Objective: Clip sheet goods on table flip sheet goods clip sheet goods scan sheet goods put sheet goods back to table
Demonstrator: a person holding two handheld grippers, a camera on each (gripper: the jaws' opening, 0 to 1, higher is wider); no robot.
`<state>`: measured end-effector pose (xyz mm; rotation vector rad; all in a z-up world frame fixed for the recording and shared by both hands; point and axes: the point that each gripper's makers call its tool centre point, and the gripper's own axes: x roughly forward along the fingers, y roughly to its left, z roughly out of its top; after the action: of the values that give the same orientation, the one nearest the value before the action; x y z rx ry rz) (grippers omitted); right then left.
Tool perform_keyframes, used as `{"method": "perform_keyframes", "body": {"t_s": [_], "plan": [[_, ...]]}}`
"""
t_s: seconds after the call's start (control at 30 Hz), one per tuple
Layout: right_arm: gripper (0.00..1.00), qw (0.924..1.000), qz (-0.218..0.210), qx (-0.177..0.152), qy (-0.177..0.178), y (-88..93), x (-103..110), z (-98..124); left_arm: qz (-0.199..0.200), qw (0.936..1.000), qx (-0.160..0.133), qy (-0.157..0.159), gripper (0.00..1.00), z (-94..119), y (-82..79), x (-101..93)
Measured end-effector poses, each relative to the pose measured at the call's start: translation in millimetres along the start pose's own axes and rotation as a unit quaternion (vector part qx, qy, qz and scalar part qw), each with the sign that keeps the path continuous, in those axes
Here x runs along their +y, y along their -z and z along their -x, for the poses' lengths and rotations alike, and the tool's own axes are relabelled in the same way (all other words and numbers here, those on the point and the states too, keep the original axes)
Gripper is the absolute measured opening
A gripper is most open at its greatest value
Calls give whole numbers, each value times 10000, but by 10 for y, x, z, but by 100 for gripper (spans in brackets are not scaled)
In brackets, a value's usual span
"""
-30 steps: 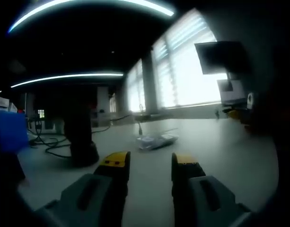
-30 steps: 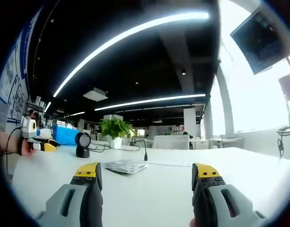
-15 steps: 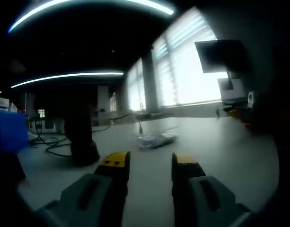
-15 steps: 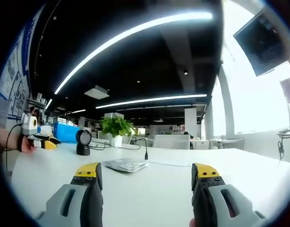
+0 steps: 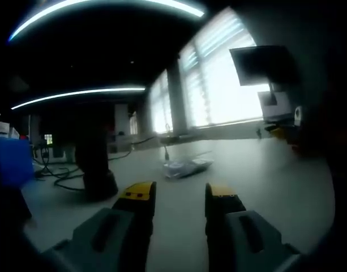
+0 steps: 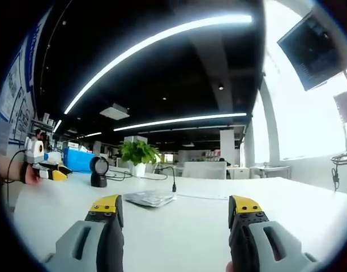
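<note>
The sheet goods [image 6: 149, 198], a flat clear-wrapped packet, lies on the white table [image 6: 184, 226] ahead of my right gripper [image 6: 174, 205], a little left of its centre line. That gripper's jaws stand wide open, with nothing between them. In the left gripper view the same packet [image 5: 185, 168] lies well beyond my left gripper [image 5: 179, 195], which is open with a narrower gap and holds nothing. A black scanner on a stand [image 6: 98, 171] rises left of the packet; the same scanner [image 5: 96, 170] is dark in the left gripper view. A hand holds the left gripper [image 6: 47, 169] at the table's far left.
Near the packet a thin cable end [image 6: 174, 180] sticks up. A potted plant [image 6: 139, 154] and a blue box [image 6: 80, 160] stand at the back, with loose cables [image 5: 57, 170] beside the scanner. A monitor [image 5: 262, 67] hangs by the bright windows.
</note>
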<state>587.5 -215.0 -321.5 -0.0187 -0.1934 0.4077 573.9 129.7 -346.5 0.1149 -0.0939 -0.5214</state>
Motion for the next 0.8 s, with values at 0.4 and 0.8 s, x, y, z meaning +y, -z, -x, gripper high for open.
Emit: {"method": "perform_keyframes", "body": {"t_s": [0.4,0.8], "plan": [[69,9999,-86,-58,-54,-40,48,20,120,9999,-3,-52,28,2,3,42],[68,9999,-86,-38,-61,-38,72,28,118,9999,45,-42,28,1,22,32]]}}
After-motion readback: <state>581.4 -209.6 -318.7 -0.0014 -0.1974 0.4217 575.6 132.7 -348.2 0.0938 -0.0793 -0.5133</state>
